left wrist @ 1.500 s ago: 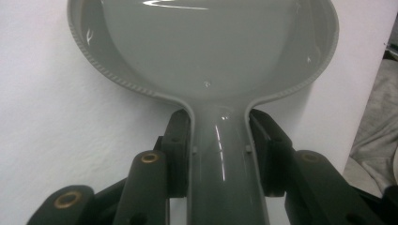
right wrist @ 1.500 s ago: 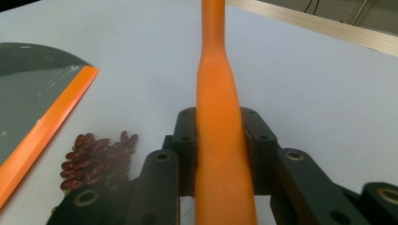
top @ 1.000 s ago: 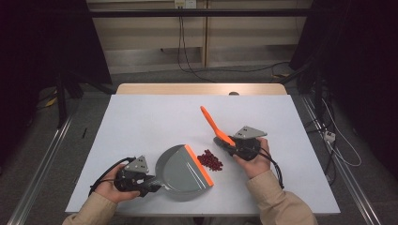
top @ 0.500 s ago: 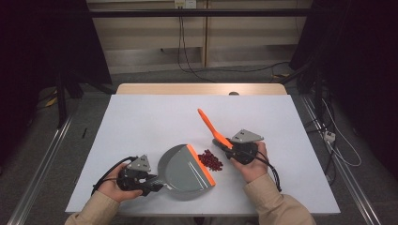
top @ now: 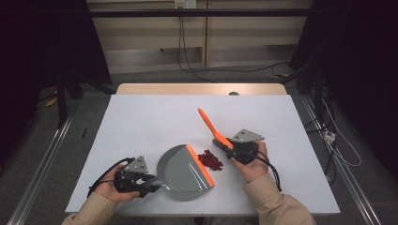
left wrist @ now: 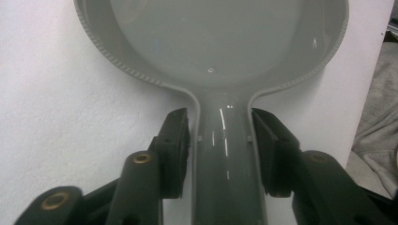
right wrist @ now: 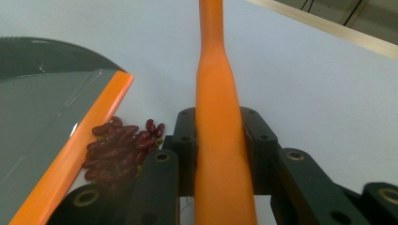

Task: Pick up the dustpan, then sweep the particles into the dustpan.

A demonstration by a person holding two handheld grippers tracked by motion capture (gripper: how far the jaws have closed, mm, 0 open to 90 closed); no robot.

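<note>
The left hand-held gripper (top: 152, 183) is clasping the grey dustpan's (top: 183, 171) handle at the surface's (top: 155, 117) near edge. Red beans (top: 211, 160) are lying against its orange lip. Beyond, the right hand-held gripper (top: 226, 149) is clamping the orange brush handle (top: 209, 123).

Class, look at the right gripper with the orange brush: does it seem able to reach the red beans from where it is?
Probably yes. The right gripper, shut on the orange brush, sits just beside the red beans. Nothing lies between them, and the dustpan waits on their far side.
</note>
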